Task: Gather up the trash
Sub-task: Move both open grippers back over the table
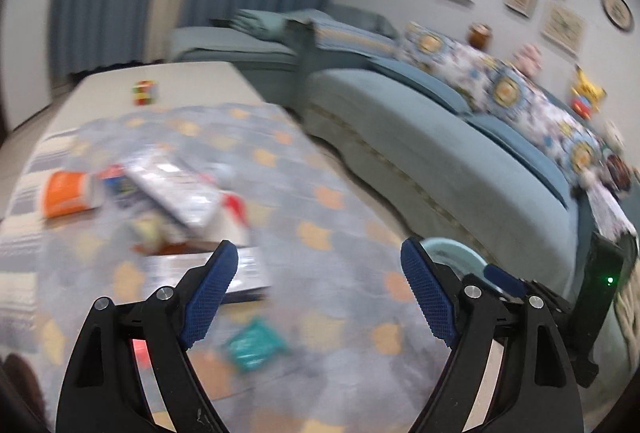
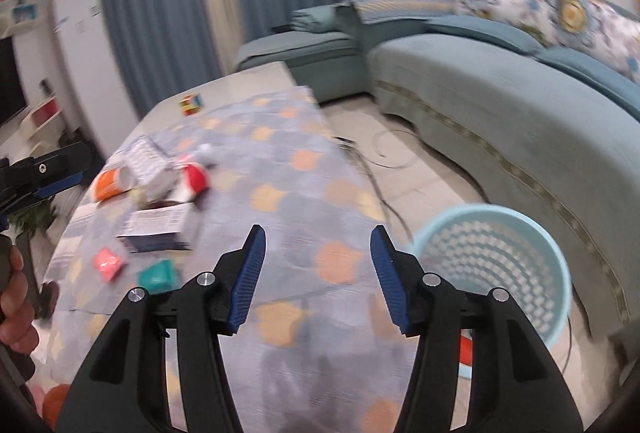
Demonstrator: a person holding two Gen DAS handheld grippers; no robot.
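Trash lies on a table covered with a grey patterned cloth point(image 2: 304, 169). It includes an orange cup point(image 1: 66, 193), a silver packet point(image 1: 176, 189), a dark box point(image 2: 160, 229), a teal wrapper point(image 1: 254, 347) and a pink wrapper point(image 2: 107, 263). A light blue mesh wastebasket point(image 2: 496, 265) stands on the floor right of the table. My left gripper point(image 1: 318, 297) is open and empty above the cloth, with the teal wrapper just below its left finger. My right gripper point(image 2: 318, 277) is open and empty above the table's near end, left of the basket. Both views are blurred.
A colourful puzzle cube point(image 2: 191, 104) sits at the table's far end. A teal sofa point(image 2: 500, 89) with patterned cushions runs along the right. Cables point(image 2: 384, 169) lie on the floor between table and sofa. A white cabinet point(image 2: 86, 65) stands at the far left.
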